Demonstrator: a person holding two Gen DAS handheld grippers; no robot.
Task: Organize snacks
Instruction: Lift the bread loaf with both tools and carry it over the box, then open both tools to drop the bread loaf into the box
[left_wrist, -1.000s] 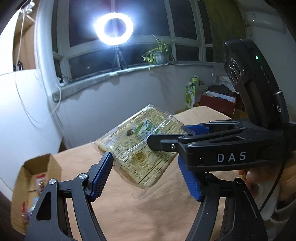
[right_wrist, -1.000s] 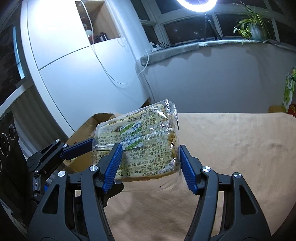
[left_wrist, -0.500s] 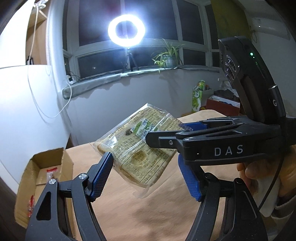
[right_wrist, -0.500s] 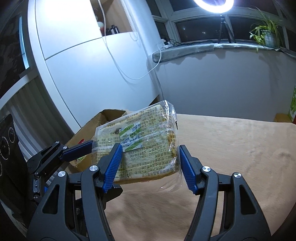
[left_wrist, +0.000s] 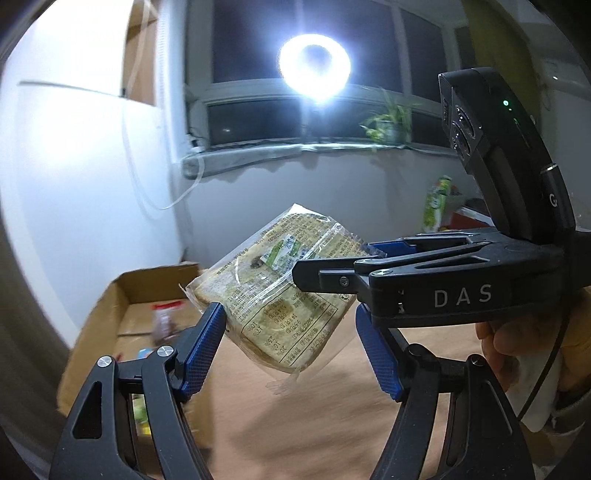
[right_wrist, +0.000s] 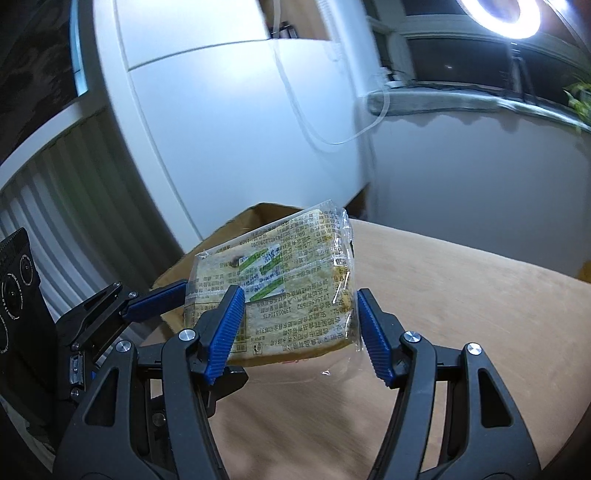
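Yellowish snack pkt (right_wrist: 273, 291), blue gripper pads (right_wrist: 225, 328)

Place: a home room at night
Signs: potted plant (left_wrist: 388, 125) on the windowsill (left_wrist: 295, 155), white cabinet (right_wrist: 221, 122), ring light (left_wrist: 314, 70), cardboard box (left_wrist: 122, 314) of snacks

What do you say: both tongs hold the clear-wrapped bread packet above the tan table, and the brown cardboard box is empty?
Not empty: the left wrist view shows snack packs in the brown cardboard box. Left tongs and right tongs do hold the clear-wrapped bread packet above the tan table.
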